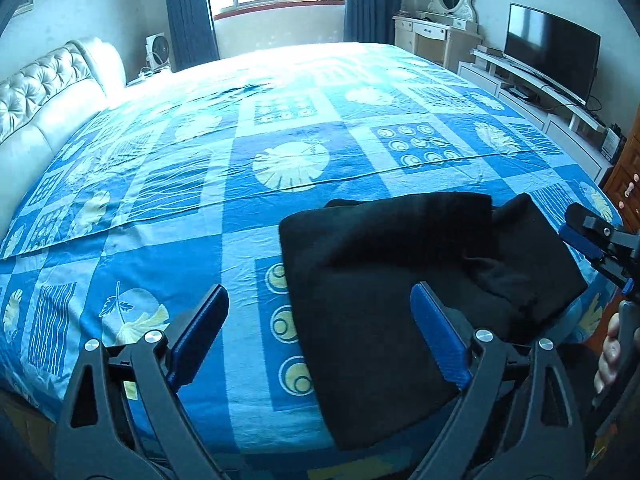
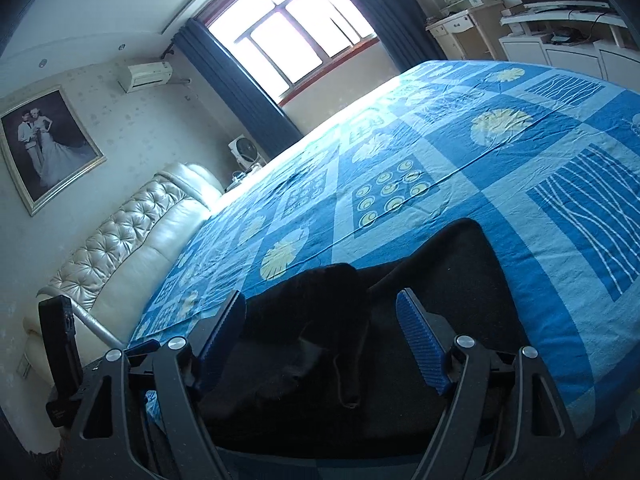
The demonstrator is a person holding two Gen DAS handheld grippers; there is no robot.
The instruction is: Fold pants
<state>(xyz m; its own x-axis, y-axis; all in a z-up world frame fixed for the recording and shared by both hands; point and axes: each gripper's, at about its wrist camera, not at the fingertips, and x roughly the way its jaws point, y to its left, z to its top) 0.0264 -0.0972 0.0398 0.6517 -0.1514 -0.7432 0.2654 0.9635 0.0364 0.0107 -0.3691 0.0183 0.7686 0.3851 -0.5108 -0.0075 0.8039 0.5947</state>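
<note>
From the left wrist view, the left gripper (image 1: 320,332) is held above the near edge of the bed (image 1: 240,208), tilted down toward the bedspread. Its two blue-padded fingers (image 1: 200,334) stand wide apart with nothing between them but open air; the left pad hangs over bare bedspread, the right pad over the near left part of the pants (image 1: 392,276). Neither pad touches the cloth. The pants, black, lie folded into a thick bundle on the near right part of the bed, with a looser fold bunched on top toward the right. At the far right edge of this view the right gripper (image 1: 588,236) comes in from the side, just beside the right edge of the pants, and a hand (image 1: 608,360) shows below it, wrapped round a dark handle.

From the right wrist view, the right gripper (image 2: 320,344) is tilted down and rolled to one side, so the room leans. Its fingers (image 2: 420,344) are spread wide, and the black pants (image 2: 328,320) lie beneath and beyond them, filling the gap as seen from the camera; the pads do not press on the cloth. A raised fold of the pants sits between the fingertips, farther off. Past the pants the blue patterned bedspread (image 2: 500,168) stretches away to the window (image 2: 296,28), with a cream tufted headboard (image 2: 132,236) on the left.
</note>
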